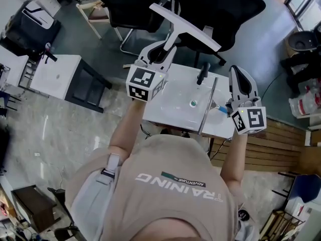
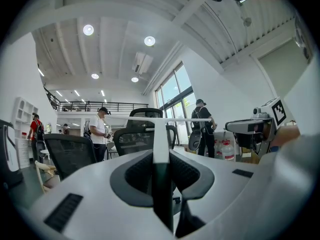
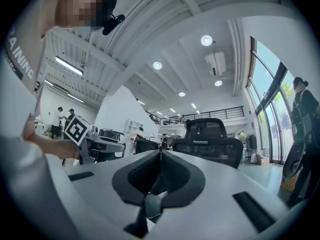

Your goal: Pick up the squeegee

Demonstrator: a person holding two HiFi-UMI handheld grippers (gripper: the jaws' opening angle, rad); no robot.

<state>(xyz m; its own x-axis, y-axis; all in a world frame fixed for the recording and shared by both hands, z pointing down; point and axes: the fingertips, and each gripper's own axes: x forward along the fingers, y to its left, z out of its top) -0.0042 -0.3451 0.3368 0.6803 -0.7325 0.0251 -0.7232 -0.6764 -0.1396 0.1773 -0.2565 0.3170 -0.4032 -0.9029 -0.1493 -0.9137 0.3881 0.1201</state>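
Note:
The squeegee (image 1: 184,26) is white, with a long straight blade on top of a slim handle. It is held up in the air over the far edge of the white table (image 1: 173,112). My left gripper (image 1: 163,53) is shut on its handle. In the left gripper view the handle (image 2: 160,144) runs up between the jaws to the crossbar of the blade (image 2: 165,120). My right gripper (image 1: 236,74) hovers over the table's right side. Its jaws meet tip to tip in the right gripper view (image 3: 160,154), with nothing between them.
On the table lie a black-handled tool (image 1: 202,73), a small green item (image 1: 193,103) and a blue item (image 1: 220,108). Black office chairs (image 1: 210,4) stand just beyond the table. A white side table (image 1: 55,77) is at the left. People stand in the distance (image 2: 98,131).

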